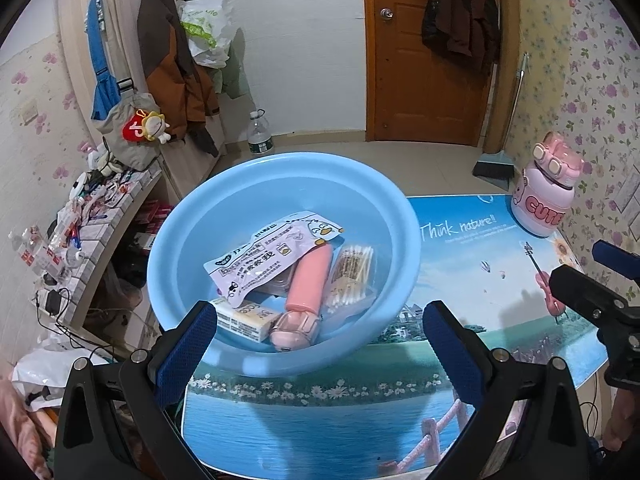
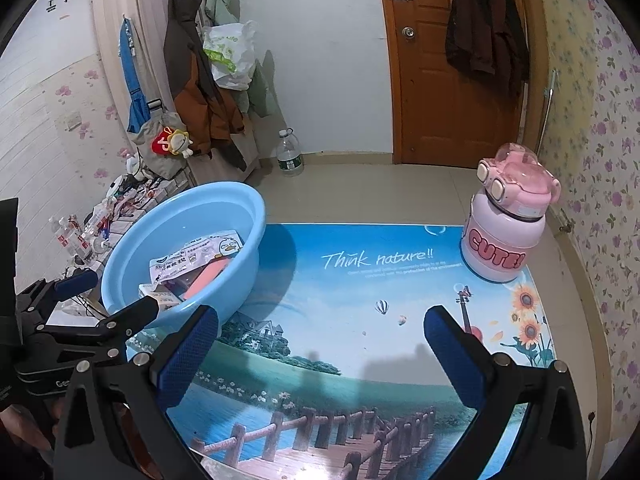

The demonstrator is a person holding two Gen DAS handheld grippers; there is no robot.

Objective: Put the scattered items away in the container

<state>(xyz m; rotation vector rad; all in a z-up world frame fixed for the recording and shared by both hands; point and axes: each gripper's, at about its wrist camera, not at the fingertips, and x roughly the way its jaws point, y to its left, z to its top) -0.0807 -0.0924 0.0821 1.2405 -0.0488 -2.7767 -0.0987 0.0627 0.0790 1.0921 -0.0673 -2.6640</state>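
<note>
Blue basin, ahead between the left gripper's spread jaws, holds white packet, pink tube, cotton swabs, small box. Right gripper jaws spread, empty.
</note>
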